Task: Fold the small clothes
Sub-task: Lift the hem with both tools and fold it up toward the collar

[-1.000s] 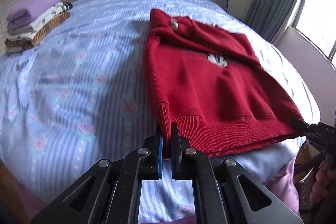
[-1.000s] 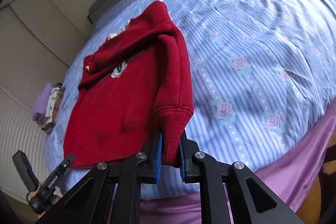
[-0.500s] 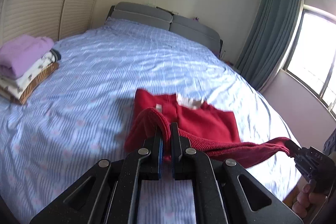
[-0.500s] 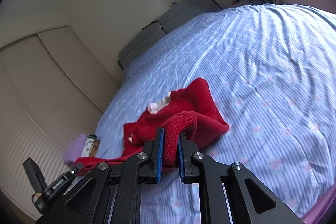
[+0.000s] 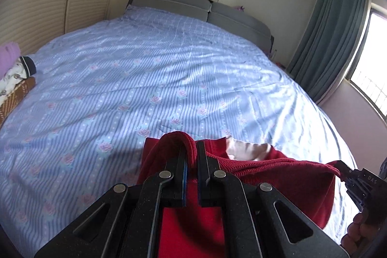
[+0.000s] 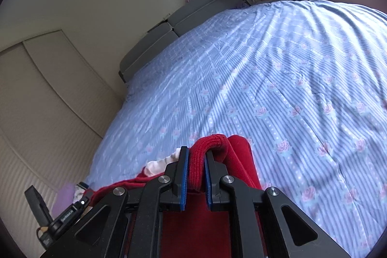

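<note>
Both tools clamped on red sweater (image 5: 278, 175) hem: left tool (image 5: 191, 161) one corner, right tool (image 6: 196, 166) other. Hem edge spans between them, raised above bed (image 5: 145, 79); collar end just ahead, below. Fold goes forward.

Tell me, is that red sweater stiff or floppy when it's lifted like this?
Probably floppy: the red sweater sags between the left tongs and the right tongs, each shut on a bunched edge. Its thick ribbed knit suggests some weight for its size. It seems unlikely to slip, since the knit looks rough.
</note>
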The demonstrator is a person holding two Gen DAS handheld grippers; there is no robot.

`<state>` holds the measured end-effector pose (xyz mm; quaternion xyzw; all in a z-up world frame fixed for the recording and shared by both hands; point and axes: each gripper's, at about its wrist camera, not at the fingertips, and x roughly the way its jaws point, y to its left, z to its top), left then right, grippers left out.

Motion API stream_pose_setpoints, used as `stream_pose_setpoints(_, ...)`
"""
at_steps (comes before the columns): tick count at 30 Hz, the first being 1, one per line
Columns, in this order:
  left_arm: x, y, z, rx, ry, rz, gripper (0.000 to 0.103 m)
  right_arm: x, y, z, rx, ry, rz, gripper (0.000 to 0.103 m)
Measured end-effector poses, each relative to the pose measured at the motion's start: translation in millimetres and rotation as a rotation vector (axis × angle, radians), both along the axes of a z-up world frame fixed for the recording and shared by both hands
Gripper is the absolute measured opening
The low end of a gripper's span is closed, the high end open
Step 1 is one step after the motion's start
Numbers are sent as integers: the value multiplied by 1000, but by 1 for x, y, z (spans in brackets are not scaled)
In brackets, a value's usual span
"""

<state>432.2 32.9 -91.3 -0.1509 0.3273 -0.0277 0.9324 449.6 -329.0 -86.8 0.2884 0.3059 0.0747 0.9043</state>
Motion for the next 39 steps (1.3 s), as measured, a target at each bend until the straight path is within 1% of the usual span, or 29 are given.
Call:
stream_pose_setpoints(3, 23, 0, -19, 11, 41, 4, 8, 27, 3, -19, -7, 50, 0, 12)
stream_pose_setpoints(6, 40, 0, -38, 21, 84, 9, 8, 45, 10, -32, -53, 80, 7, 12)
stream_pose_setpoints(9, 48, -5, -49, 62, 92, -2, 8, 54, 13, -45, -78, 111, 8, 11)
stream_pose_setpoints(11, 46, -7, -48, 79, 88, -12, 9, 55, 16, -47, -91, 127, 20, 12)
stream_pose_setpoints(13, 41, -6, -44, 72, 78, -26, 9, 54, 17, -44, -107, 121, 30, 13)
stream_pose_setpoints(17, 22, -9, -34, 111, 47, -75, 15, 44, 21, -32, -132, 85, 58, 21)
stream_pose_setpoints(19, 10, -9, -29, 119, 35, -85, 18, 33, 25, -26, -161, 61, 77, 31)
stream_pose_setpoints(20, 4, -9, -27, 123, 31, -78, 31, 29, 27, -24, -180, 50, 85, 34)
stream_pose_setpoints(21, -3, -8, -25, 121, 19, -72, 51, 23, 29, -21, -202, 37, 92, 43)
stream_pose_setpoints(22, -8, -7, -25, 122, 12, -67, 60, 17, 30, -19, -231, 25, 88, 56)
stream_pose_setpoints(23, -13, -6, -24, 130, 2, -65, 65, 11, 31, -16, -262, 14, 74, 68)
stream_pose_setpoints(24, -16, -6, -24, 146, -2, -67, 65, 7, 30, -14, -279, 3, 66, 71)
stream_pose_setpoints(26, -16, -2, -27, 162, 10, -67, 65, -2, 27, -10, -302, -14, 67, 71)
stream_pose_setpoints(30, -1, 10, -35, 147, 55, -67, 65, -6, 21, -8, -361, -12, 53, 71)
stream_pose_setpoints(32, 12, 10, -38, 154, 88, -101, 65, 1, 17, -10, -400, 6, 50, 71)
stream_pose_setpoints(34, 22, 7, -40, 132, 119, -149, 65, 10, 22, -14, -449, 25, 85, 71)
stream_pose_setpoints(36, 33, 3, -44, 118, 164, -174, 65, 23, 27, -19, -473, 53, 131, 71)
stream_pose_setpoints(37, 37, 2, -47, 121, 187, -167, 63, 29, 29, -22, -483, 72, 143, 71)
stream_pose_setpoints(38, 39, 2, -49, 118, 198, -158, 56, 33, 30, -24, -488, 86, 151, 70)
stream_pose_setpoints(39, 40, 4, -51, 111, 207, -146, 45, 36, 31, -25, -491, 95, 156, 69)
